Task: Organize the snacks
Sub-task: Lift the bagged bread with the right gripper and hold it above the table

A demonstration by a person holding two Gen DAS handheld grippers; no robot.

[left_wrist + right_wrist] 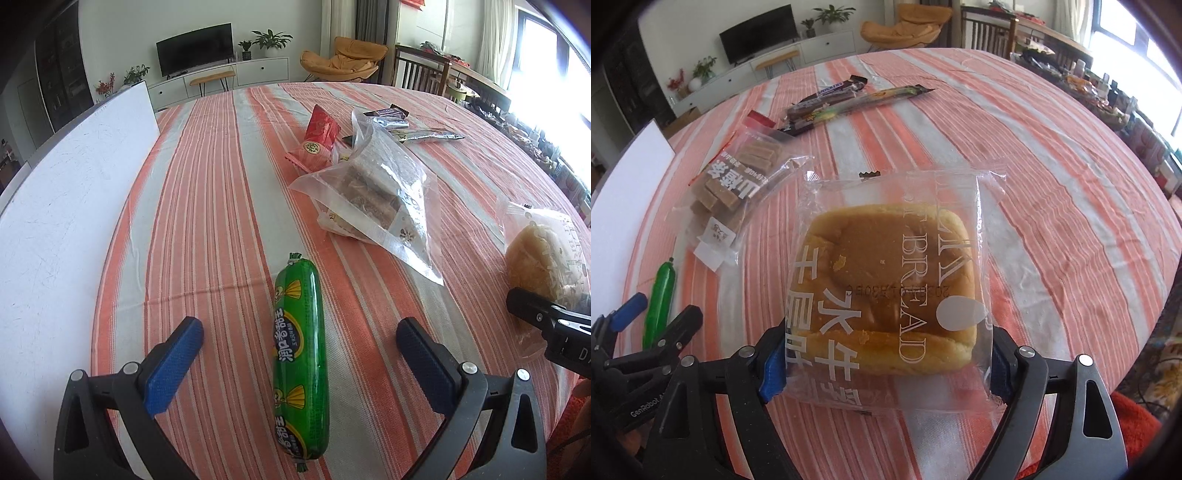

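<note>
Your right gripper point(886, 363) sits low in the right wrist view with its jaws spread wide, one on each side of the wrapped bread point(890, 288). The blue pads reach the edges of the wrapper, but you cannot tell from here whether they press on it; the bun looks unsquashed, so I judge it is straddled, not yet pinched. It lies flat on the striped desk point(1052, 166), probably so you can take it by its sides.

Your left gripper point(299, 349) waits with its jaws spread too, and the green sausage point(300, 354) lies lengthwise between them, touching neither pad. That lines it up for a sideways squeeze.

The other snacks lie further up the frame: a clear bag of brown bars point(738, 184) at the left, and chocolate bars point(827, 99) beyond it. The white board point(66, 206) along the left edge of the left wrist view may be where the snacks go
</note>
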